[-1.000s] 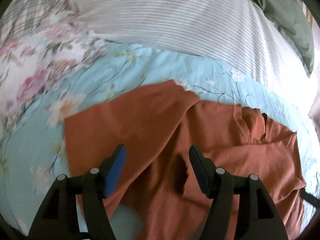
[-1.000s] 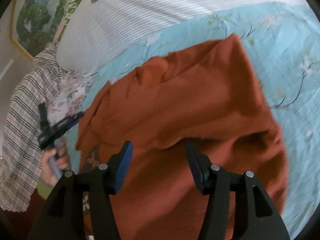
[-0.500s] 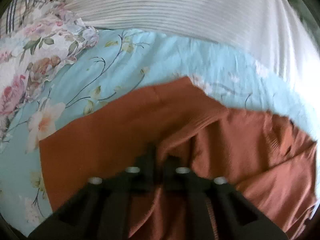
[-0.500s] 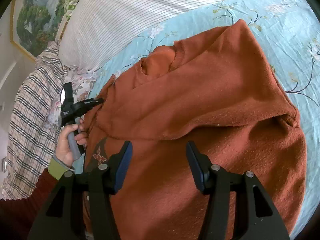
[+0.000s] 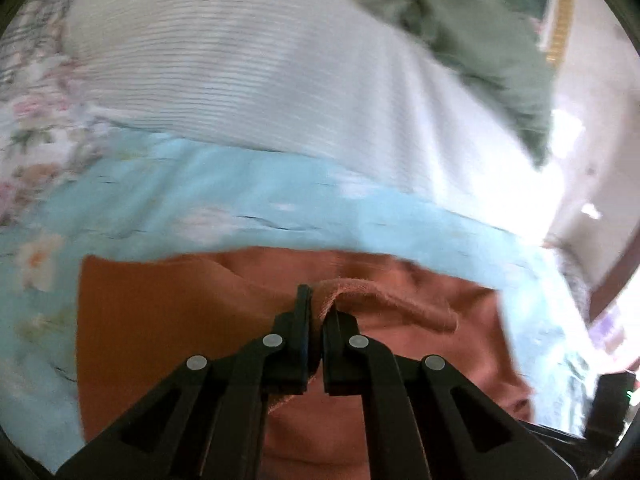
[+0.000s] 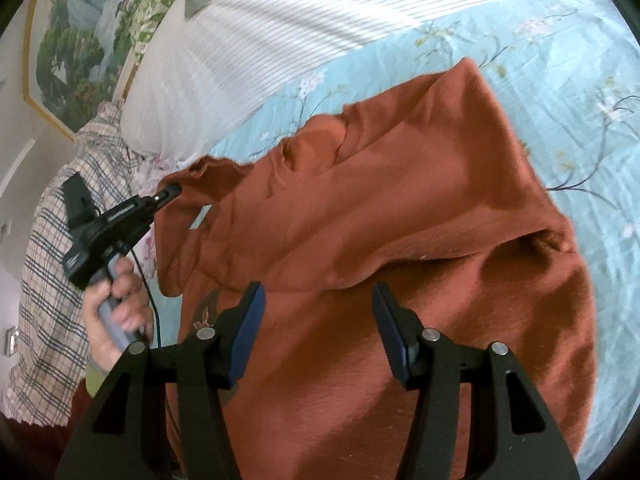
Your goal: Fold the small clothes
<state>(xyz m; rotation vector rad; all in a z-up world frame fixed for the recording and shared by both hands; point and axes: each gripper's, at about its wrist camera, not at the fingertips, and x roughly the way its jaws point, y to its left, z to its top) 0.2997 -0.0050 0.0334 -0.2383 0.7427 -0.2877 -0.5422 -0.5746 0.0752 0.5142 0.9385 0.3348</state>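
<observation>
rust-orange knit sweater (image 6: 400,208) lies spread on the light-blue floral bedsheet (image 6: 580,80), partly folded already: one side flap is laid diagonally over the body, neck opening near the top. left gripper (image 5: 316,312) is pinched tight on a bunched edge of the sweater, likely the sleeve/shoulder; in the right wrist view that edge is lifted off the sheet w/ cloth hanging slack under it. prob raised so the part can be carried across the body for the next fold. person's left hand (image 6: 116,308) grips the tool handle. right gripper (image 6: 318,320) hovers over the lower body of the sweater, tongs abt half apart, nothing between them; looks ready to pin or grab the hem while the other side moves. beyond: white striped pillow (image 6: 280,20), plaid cloth (image 6: 52,240) at bed edge, landscape painting (image 6: 76,40) on the wall. left wrist view is motion-blurred.
</observation>
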